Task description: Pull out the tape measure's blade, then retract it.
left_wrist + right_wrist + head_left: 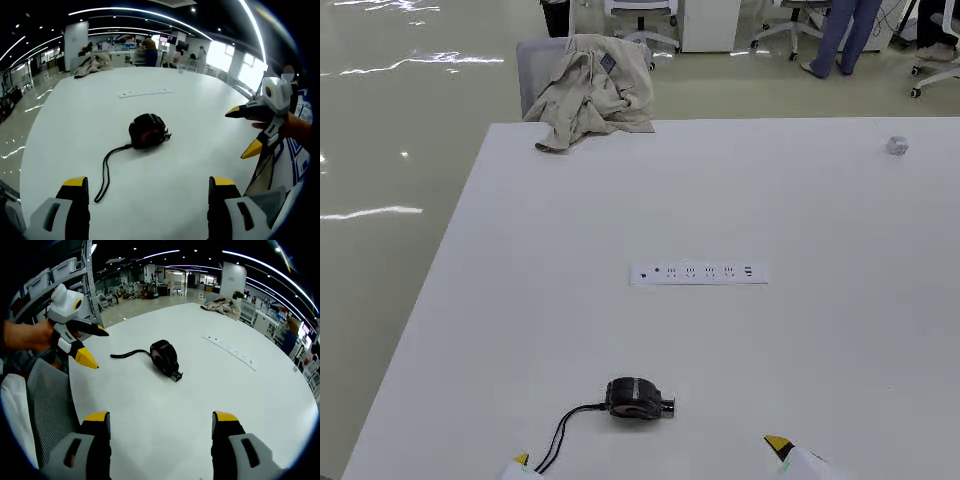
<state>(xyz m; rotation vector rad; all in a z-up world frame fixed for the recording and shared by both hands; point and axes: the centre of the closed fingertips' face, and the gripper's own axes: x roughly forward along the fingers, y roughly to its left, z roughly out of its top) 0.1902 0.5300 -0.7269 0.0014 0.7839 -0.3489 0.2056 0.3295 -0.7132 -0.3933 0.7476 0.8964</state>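
Yellow-tipped left gripper and right gripper flank the black round tape measure on the white surface. Left gripper view — jaws apart, case dead ahead. Right gripper view — jaws apart, blade hook facing them.

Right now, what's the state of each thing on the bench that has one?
tape measure: blade retracted, hook at the case mouth, resting on the table, ungripped
strap: slack on the table, trailing from the tape measure
left gripper: open, empty
right gripper: open, empty
power strip: flat on the table, nothing plugged in
jacket: crumpled over a chair at the far edge
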